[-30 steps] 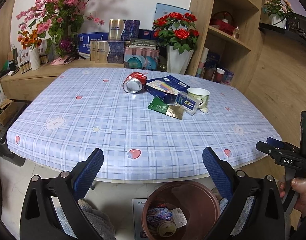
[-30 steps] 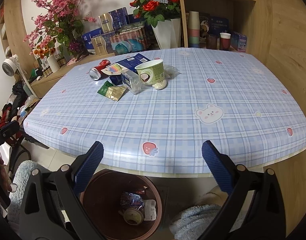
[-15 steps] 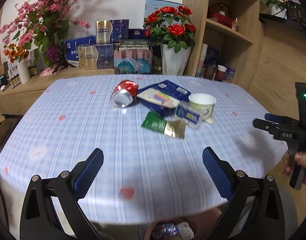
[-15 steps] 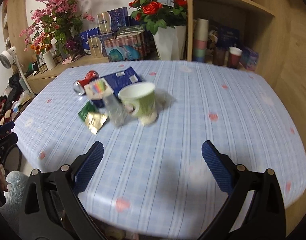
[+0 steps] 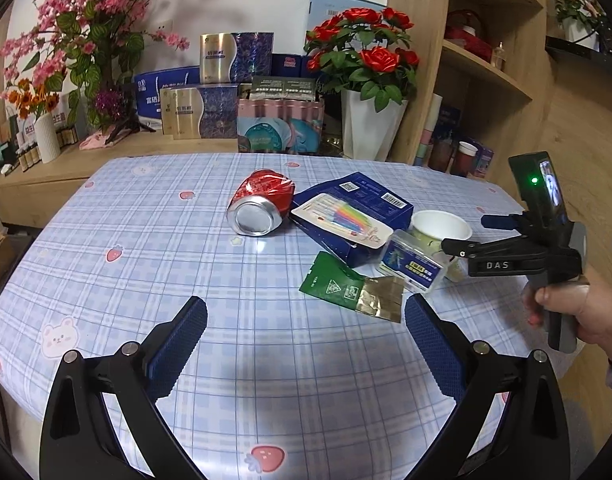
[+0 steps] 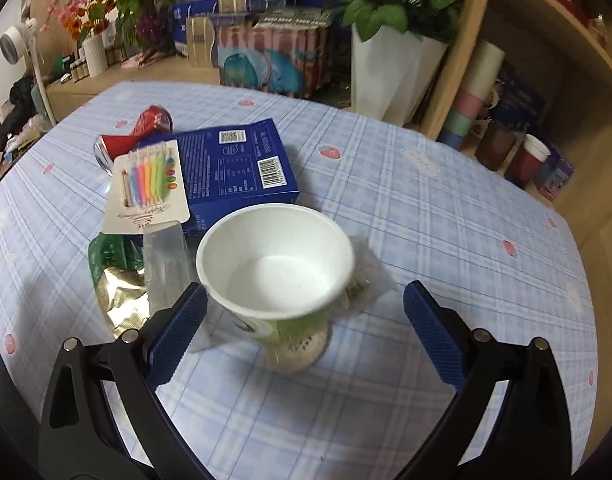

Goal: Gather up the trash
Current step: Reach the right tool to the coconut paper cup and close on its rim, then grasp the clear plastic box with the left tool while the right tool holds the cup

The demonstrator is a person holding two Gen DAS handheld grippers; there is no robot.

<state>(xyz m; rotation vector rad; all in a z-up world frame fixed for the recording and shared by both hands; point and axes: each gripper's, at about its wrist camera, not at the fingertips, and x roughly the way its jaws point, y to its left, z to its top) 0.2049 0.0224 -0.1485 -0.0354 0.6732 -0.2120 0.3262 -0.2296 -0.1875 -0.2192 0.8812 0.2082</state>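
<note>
My right tool (image 6: 305, 320) gapes wide around paper cup (image 6: 274, 264), nothing gripped; left tool (image 5: 306, 338) open, empty, near green wrapper (image 5: 333, 286).

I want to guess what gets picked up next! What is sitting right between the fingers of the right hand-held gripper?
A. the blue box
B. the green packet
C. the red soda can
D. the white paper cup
D: in the right wrist view the white paper cup stands between the open fingers of the right hand-held gripper, not yet gripped.
</note>
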